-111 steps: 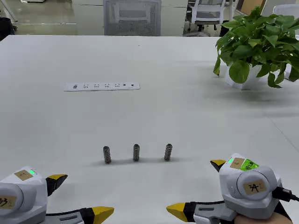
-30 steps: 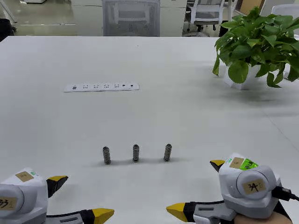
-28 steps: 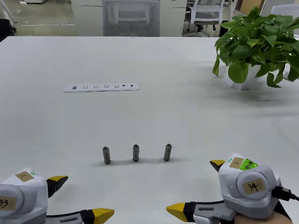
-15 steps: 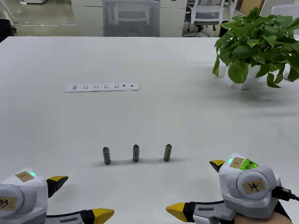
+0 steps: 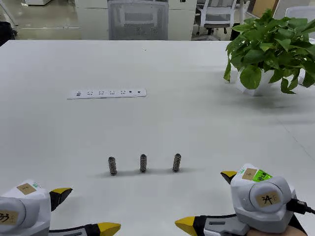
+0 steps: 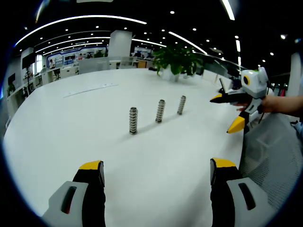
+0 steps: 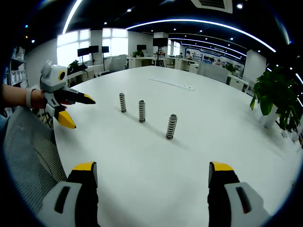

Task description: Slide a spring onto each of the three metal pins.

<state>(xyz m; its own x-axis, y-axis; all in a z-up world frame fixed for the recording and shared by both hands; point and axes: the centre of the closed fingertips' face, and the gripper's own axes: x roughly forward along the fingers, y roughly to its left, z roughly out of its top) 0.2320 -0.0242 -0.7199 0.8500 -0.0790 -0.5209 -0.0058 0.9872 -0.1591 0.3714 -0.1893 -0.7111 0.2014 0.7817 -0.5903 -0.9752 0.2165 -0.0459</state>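
Three coil springs stand upright in a row on the white table: the left spring (image 5: 112, 165), the middle spring (image 5: 143, 162) and the right spring (image 5: 176, 162). Any pins inside the coils are hidden. My left gripper (image 5: 84, 210) is open near the table's front edge, left of the row and well short of it. My right gripper (image 5: 206, 199) is open at the front right, also apart from the springs. In the left gripper view the springs (image 6: 161, 110) stand ahead of the open jaws. The right gripper view has them (image 7: 141, 111) ahead too, with nothing between the jaws.
A white power strip (image 5: 107, 92) lies farther back on the table (image 5: 197, 113). A potted green plant (image 5: 268, 46) stands at the back right. Office chairs (image 5: 138, 19) stand beyond the far edge.
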